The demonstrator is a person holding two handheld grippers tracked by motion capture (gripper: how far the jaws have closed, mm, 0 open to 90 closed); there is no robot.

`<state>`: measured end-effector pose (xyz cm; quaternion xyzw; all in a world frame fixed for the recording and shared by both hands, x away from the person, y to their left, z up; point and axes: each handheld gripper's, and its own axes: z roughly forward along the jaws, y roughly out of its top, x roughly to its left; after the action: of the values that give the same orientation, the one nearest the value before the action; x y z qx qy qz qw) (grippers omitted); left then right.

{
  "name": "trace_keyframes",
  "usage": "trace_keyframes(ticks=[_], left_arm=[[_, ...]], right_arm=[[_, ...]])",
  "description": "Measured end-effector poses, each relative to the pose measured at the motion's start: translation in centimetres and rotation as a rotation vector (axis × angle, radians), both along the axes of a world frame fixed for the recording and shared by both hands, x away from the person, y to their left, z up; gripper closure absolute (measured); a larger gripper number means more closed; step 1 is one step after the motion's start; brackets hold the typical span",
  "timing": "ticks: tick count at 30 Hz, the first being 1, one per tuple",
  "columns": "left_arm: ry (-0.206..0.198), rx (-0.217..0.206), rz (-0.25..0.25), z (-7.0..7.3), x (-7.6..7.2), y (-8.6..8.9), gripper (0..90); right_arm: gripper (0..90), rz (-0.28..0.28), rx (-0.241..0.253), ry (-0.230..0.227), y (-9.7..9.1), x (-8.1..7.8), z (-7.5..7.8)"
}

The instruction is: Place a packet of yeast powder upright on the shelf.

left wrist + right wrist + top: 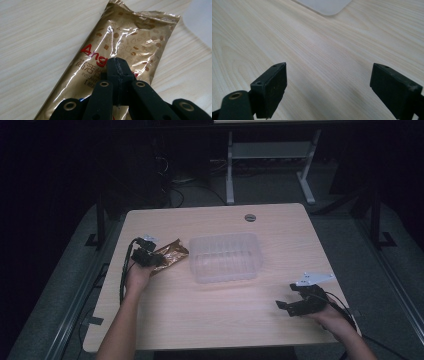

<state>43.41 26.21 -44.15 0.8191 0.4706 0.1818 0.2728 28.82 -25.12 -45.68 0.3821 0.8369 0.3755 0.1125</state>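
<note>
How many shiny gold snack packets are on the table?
1. The gold foil packet lies on the wooden table, just left of the clear plastic tray, under the left tool. I see no other packets.

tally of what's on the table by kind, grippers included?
Gold packet: 1
Clear tub: 1
Grippers: 2, left gripper and right gripper
Total: 4
</note>
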Motion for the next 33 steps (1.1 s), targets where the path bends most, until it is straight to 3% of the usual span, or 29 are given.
trace_keyframes(ticks=[11, 19, 23, 31, 33], left_arm=[[0.030, 0.017, 0.018, -0.6, 0.3, 0.3, 90.0], [0.063, 0.030, 0.002, -0.7, 0.2, 0.4, 90.0], [0.099, 0.012, -0.033, -0.7, -0.2, 0.5, 90.0], [0.119, 0.010, -0.049, -0.7, -1.3, 1.2, 90.0], [0.140, -0.011, -0.059, -0.7, -1.7, 1.7, 90.0]], right_arm=[[13.6, -0.003, -0.004, 0.007, 0.0, -0.1, -0.1], [13.7, 0.004, -0.005, 0.003, 0.1, -0.1, -0.1], [13.7, 0.001, -0.004, 0.006, 0.0, -0.1, -0.1], [13.7, -0.002, -0.003, 0.005, 0.0, -0.1, -0.1], [13.7, -0.007, -0.002, 0.010, 0.0, -0.1, -0.1]])
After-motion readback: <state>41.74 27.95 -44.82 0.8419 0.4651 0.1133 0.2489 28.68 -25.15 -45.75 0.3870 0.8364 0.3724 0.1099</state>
